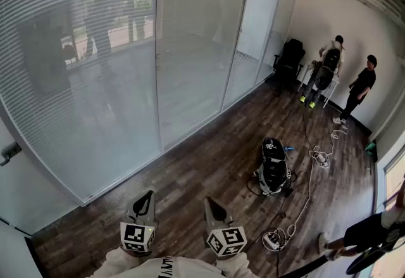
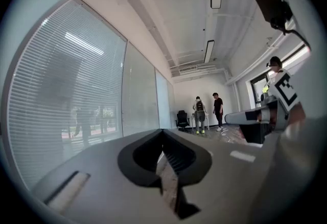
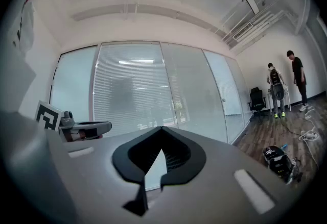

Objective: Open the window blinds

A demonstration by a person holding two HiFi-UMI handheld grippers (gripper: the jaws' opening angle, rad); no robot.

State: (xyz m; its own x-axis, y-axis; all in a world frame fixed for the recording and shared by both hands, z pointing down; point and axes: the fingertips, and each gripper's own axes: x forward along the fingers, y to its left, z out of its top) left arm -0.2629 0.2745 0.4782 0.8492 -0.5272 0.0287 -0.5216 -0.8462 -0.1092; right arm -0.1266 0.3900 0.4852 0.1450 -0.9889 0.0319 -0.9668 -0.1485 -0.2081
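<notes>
White slatted window blinds (image 1: 82, 74) hang lowered behind a long glass wall on the left, and hazy shapes show through them. They also fill the left gripper view (image 2: 66, 95) and the middle of the right gripper view (image 3: 134, 90). My left gripper (image 1: 148, 195) and right gripper (image 1: 209, 202) are low in the head view, side by side, held level over the wooden floor, well short of the glass. Both are shut with nothing between the jaws, which meet at their tips (image 2: 162, 131) (image 3: 161, 128). No cord or wand for the blinds shows.
A black bag (image 1: 273, 166) lies on the dark wooden floor (image 1: 209, 163) among white cables (image 1: 310, 191) to my right. Two people (image 1: 329, 71) (image 1: 361, 87) stand by a black chair (image 1: 289, 58) at the far wall. A door handle (image 1: 9, 153) sits at the left edge.
</notes>
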